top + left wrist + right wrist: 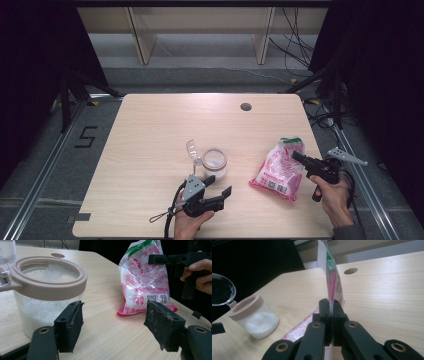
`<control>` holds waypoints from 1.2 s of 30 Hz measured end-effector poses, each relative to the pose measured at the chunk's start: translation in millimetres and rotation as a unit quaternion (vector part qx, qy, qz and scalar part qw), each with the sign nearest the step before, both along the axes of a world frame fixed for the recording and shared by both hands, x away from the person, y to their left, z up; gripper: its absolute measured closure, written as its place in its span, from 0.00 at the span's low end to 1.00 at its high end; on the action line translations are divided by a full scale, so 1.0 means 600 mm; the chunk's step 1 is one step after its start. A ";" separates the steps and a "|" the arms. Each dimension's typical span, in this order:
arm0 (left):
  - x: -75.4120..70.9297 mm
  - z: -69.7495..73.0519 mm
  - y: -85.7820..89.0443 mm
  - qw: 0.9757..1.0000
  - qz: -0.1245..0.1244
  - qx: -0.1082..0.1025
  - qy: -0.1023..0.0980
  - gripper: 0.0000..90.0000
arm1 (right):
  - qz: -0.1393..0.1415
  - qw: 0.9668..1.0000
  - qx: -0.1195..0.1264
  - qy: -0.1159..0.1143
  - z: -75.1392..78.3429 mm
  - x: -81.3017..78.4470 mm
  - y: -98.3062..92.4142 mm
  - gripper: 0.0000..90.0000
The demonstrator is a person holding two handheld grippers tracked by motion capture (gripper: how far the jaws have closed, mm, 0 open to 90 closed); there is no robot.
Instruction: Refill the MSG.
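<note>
A clear jar [215, 164] with a tan rim stands at the table's middle, part full of white grains, its clear flip lid [192, 148] standing open. My left gripper [220, 186] lies just in front of it, jaws open, with nothing between them. In the left gripper view the jar [47, 290] is beside the left jaw, apart from it. A pink and white bag [280, 169] of white grains lies to the right. My right gripper [296, 156] is shut on the bag's upper edge. In the right gripper view the bag's film [332, 277] rises from between the shut jaws.
A round cable hole [245, 106] sits near the table's far edge. Black frame posts and cables stand off the table's right side. Bare wood lies left of the jar and behind both objects. The table's front edge runs close below my hands.
</note>
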State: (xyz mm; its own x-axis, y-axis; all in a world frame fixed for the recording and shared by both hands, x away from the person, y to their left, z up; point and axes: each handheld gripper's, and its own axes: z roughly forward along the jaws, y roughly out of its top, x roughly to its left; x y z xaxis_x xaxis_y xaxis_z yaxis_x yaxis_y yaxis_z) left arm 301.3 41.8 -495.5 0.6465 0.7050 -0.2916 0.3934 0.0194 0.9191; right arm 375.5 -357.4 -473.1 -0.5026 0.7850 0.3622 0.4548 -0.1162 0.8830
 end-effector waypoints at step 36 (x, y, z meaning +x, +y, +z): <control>0.006 -0.005 0.015 1.000 0.001 -0.003 0.002 0.32 | -0.044 0.997 -0.036 0.054 -0.027 0.005 -0.014 0.91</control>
